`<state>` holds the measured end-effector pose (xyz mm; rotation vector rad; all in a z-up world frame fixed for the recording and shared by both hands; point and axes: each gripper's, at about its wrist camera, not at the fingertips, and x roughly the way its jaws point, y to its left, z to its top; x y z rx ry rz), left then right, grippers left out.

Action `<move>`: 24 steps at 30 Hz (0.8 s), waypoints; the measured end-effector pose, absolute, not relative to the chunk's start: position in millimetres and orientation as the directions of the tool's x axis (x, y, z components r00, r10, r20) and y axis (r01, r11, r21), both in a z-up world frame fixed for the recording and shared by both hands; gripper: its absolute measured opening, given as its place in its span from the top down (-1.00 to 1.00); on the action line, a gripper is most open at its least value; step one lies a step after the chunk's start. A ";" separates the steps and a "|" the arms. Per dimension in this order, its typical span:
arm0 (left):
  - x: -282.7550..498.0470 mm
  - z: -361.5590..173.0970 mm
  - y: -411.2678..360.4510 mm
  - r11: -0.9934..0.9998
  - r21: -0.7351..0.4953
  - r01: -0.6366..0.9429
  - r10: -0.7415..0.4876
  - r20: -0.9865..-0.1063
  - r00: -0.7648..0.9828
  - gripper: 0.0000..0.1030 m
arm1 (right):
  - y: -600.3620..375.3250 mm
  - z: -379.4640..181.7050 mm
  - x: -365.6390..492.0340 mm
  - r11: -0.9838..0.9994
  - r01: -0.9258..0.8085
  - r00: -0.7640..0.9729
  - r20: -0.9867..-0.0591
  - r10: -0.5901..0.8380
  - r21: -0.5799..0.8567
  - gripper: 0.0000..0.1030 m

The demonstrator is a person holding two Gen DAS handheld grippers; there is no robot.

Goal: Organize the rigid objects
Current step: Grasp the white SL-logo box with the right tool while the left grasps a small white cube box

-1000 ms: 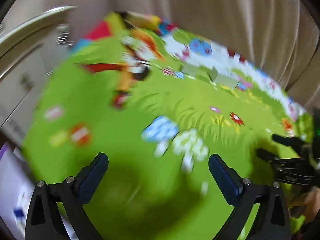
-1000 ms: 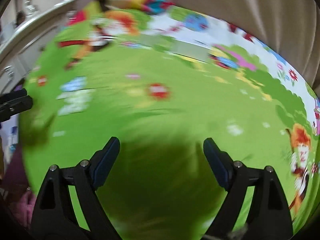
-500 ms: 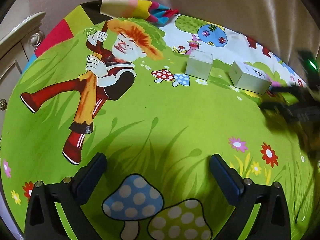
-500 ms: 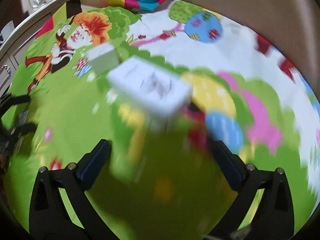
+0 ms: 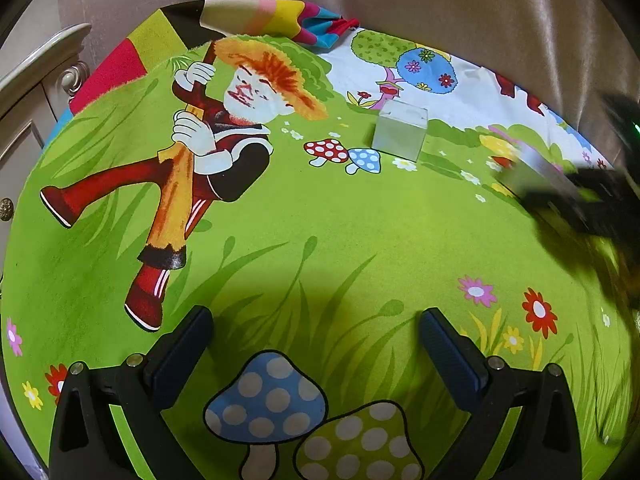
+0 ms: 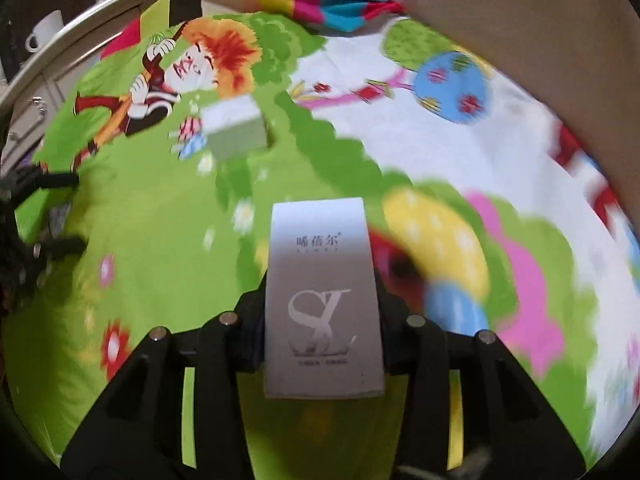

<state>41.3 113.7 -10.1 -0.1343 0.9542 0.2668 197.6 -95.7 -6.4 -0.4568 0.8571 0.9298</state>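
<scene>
Since half a second ago the right gripper [image 6: 322, 344] has closed its jaws, now clamped on the long white box [image 6: 322, 300]. The left gripper [image 5: 316, 344] stays apart, empty. One box is taken; the small cube [image 5: 400, 134] waits near the mat's [image 5: 360, 232] far edge, much free mat between.

- In the left wrist view we see the right gripper [image 5: 592, 196] only as a dark smear at the right edge, too blurred to read its jaws.
- The long white box [image 6: 322, 300] hides the right gripper's pads from us.
- Motion blurs the mat [image 6: 460, 152] and the small box [image 6: 236, 134].
- The picture's bottom edge cuts off the mushroom print [image 5: 264, 408].
</scene>
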 end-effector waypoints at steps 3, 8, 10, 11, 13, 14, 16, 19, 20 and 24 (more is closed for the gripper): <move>60.6 -10.5 110.3 0.970 0.008 -0.243 0.144 -0.824 0.548 -1.00 | -137.1 -5.4 155.7 0.654 -0.756 0.392 -0.814 0.429 -0.020 0.11; 140.4 -11.7 102.1 0.991 0.012 -0.130 0.082 -0.832 0.549 -1.00 | -199.3 -9.8 97.3 0.781 -0.622 0.456 -0.786 0.417 0.053 0.09; 180.0 -13.0 105.5 0.993 0.012 -0.115 0.074 -0.830 0.553 -1.00 | -211.6 -9.9 82.6 0.810 -0.580 0.473 -0.776 0.417 0.081 0.08; 198.2 -13.1 108.1 0.994 0.010 -0.111 0.069 -0.834 0.547 -1.00 | -213.5 -9.4 79.5 0.816 -0.572 0.477 -0.776 0.413 0.083 0.08; 214.2 -11.7 110.2 0.993 0.008 -0.121 0.074 -0.832 0.550 -0.77 | -214.2 -8.4 72.9 0.826 -0.560 0.498 -0.772 0.396 0.062 0.08; 213.5 -10.0 108.3 0.994 0.008 -0.113 0.071 -0.824 0.563 -0.51 | -213.7 -8.2 71.7 0.830 -0.554 0.502 -0.772 0.390 0.059 0.08; 200.6 -2.1 94.1 0.998 0.005 -0.063 0.039 -0.828 0.559 0.21 | -212.1 -7.7 72.8 0.836 -0.546 0.506 -0.772 0.383 0.057 0.07; 145.2 1.9 68.6 0.993 -0.121 0.012 -0.106 -0.818 0.565 0.21 | -216.0 -8.0 74.1 0.834 -0.546 0.500 -0.770 0.396 0.075 0.05; 123.7 1.5 57.3 0.993 -0.115 0.028 -0.110 -0.814 0.570 0.21 | -216.8 -9.1 73.9 0.833 -0.548 0.497 -0.770 0.400 0.079 0.00; 49.7 3.1 20.6 0.986 -0.135 0.098 -0.167 -0.783 0.599 0.20 | -209.9 -9.6 69.7 0.810 -0.582 0.477 -0.773 0.418 0.079 -0.34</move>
